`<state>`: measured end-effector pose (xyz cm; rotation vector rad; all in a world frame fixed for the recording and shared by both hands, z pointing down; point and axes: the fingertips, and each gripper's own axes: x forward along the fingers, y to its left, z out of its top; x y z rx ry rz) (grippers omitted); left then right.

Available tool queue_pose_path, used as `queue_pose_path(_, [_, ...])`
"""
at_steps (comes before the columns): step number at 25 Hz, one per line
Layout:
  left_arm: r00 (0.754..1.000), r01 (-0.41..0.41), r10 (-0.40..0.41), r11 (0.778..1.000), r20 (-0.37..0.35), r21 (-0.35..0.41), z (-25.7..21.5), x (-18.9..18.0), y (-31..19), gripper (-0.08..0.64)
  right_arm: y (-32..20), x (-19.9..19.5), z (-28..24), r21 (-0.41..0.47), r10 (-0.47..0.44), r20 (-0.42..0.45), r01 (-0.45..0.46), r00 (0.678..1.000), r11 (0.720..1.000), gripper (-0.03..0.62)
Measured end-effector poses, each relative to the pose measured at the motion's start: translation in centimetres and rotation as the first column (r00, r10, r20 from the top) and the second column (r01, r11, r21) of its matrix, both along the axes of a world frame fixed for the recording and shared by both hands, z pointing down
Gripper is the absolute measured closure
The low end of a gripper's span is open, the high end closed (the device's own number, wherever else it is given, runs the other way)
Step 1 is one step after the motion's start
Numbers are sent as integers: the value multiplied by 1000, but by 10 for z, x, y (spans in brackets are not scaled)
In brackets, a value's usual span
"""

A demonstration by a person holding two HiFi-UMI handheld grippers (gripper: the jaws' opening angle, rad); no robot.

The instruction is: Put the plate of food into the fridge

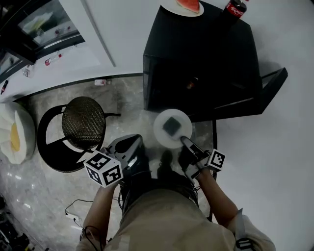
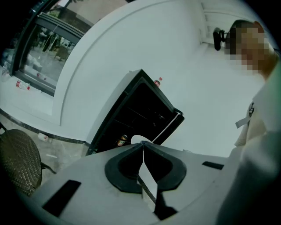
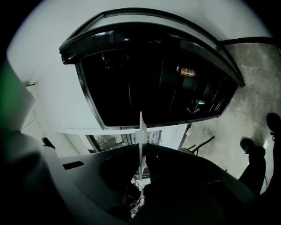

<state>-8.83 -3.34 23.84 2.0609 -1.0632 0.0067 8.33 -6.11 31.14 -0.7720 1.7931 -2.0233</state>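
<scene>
Now right gripper [image 1: 185, 141] pinches plate [image 1: 161, 123] rim, fridge [image 1: 196, 54] open.

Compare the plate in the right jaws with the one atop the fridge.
The held plate carries a dark square piece; the fridge-top plate, a red slice. The held plate is clamped at its rim by the right gripper; the fridge-top plate rests untouched, partly out of frame. Both are white.

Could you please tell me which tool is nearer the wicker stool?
Left. The left tool is just right of the wicker stool; the right tool is farther right, gripping the plate rim.
</scene>
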Motion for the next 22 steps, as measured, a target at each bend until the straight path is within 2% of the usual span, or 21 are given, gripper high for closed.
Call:
queue_pose_path(6, [999,-48,47,999,-10,-16,21,-12,-13,548,-13,-15,12,14,27,-33,-27,999,1000,562])
queue_pose_path(16, [990,-141,141,990,-25,-7,55,-4,-36,548,-24,-25,36,49,61,-84,-57,995,997,561])
queue_pose_path(22, [985,-174,174,985,-12,-22,79,5,-44,548,-30,-32,49,40,69,-62,-67,996,997,562])
